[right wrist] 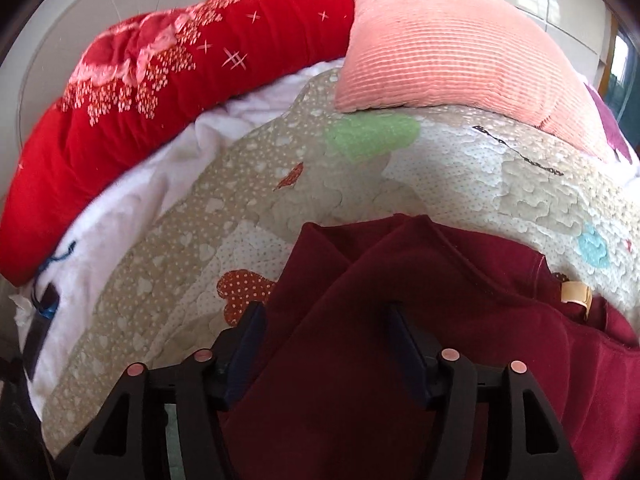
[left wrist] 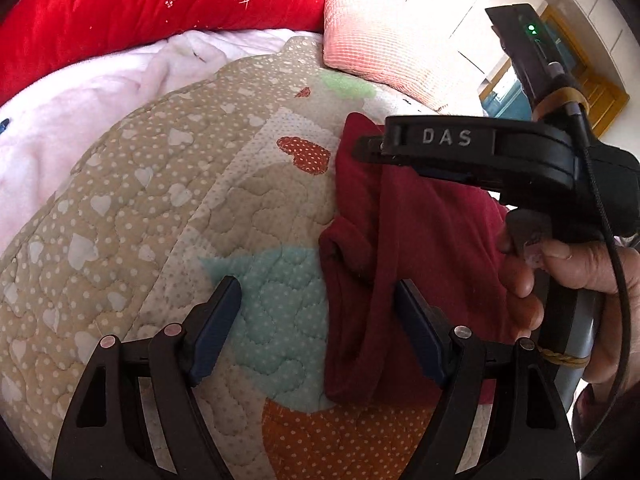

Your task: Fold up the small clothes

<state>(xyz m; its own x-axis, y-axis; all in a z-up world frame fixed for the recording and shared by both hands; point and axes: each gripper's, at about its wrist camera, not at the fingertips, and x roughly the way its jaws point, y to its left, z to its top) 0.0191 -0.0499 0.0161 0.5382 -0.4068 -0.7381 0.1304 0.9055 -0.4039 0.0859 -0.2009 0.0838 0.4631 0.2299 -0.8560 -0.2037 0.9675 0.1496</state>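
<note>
- our left tongs (left wrist: pixel 318 300) are spread wide and hold nothing. one finger is over the quilt (left wrist: pixel 152 208), and the other is over the near edge of the dark red top (left wrist: pixel 420 248).
- our right tongs (right wrist: pixel 324 332) are spread wide too. the dark red cloth lies under and between the two fingers, but they do not pinch it.
- in the left view, our right tongs reach in from the right side, above the far part of the top. we can see the right hand (left wrist: pixel 560 276) on the handle.
- the dark red top is already bunched into a rough, thick bundle on the quilt, right in front of both tongs. a small tan tag (right wrist: pixel 576 294) shows at its right side.
- what could go wrong: the cloth is soft and has many layers. if we pinch only the top layer, we think the rest may slide out and the fold may fall open.
- the left tongs sit half off the cloth. if they close here, they might grab the quilt too and drag it along.
- the two tongs are near each other, so they could bump.
- past the tongs are a pink pillow (right wrist: pixel 448 48), a red blanket (right wrist: pixel 160 92) and a white blanket (left wrist: pixel 80 100).
- we see no box, basket or drawer here, so nothing is held in one.
</note>
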